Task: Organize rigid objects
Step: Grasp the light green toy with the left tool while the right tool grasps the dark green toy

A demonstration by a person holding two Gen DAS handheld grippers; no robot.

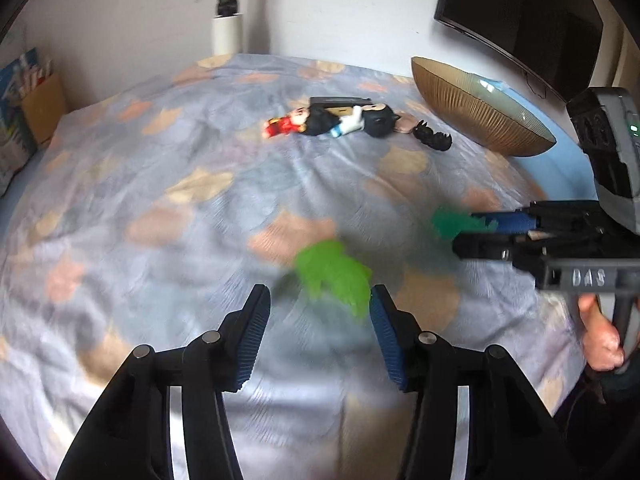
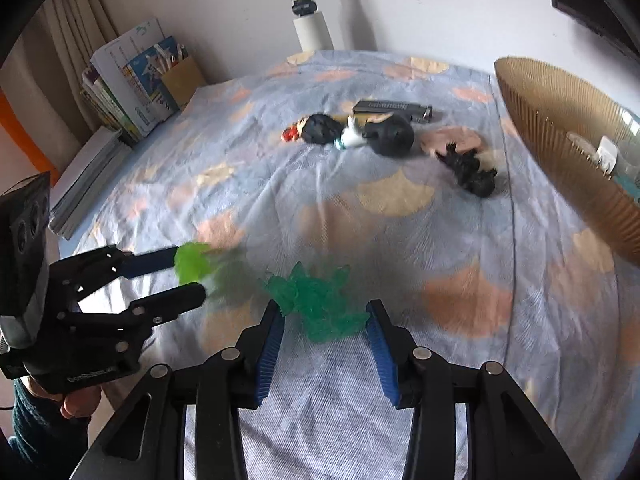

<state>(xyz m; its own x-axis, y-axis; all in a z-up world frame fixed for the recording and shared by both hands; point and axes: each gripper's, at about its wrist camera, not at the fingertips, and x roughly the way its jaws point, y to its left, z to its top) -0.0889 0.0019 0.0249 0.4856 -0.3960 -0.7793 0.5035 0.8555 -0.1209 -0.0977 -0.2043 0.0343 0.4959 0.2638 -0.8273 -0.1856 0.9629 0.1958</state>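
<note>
A translucent dark-green toy (image 2: pixel 316 300) is seen clamped between the pads of the right gripper (image 2: pixel 324 310), low at 6 o'clock over the bedspread (image 2: pixel 460 232). A blurred light-green toy (image 1: pixel 332 276) is seen against one pad of the left gripper (image 1: pixel 320 296), though a firm hold cannot be told. The task is judged barely begun: figurines (image 2: pixel 352 132) and a black dinosaur (image 2: pixel 468 172) are left lying at 12 o'clock, short of the ribbed bowl (image 2: pixel 560 92) at 2 o'clock.

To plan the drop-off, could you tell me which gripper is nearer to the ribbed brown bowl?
Right. The right gripper sits in front and left of the bowl; the left gripper is farther left, beyond it.
</note>
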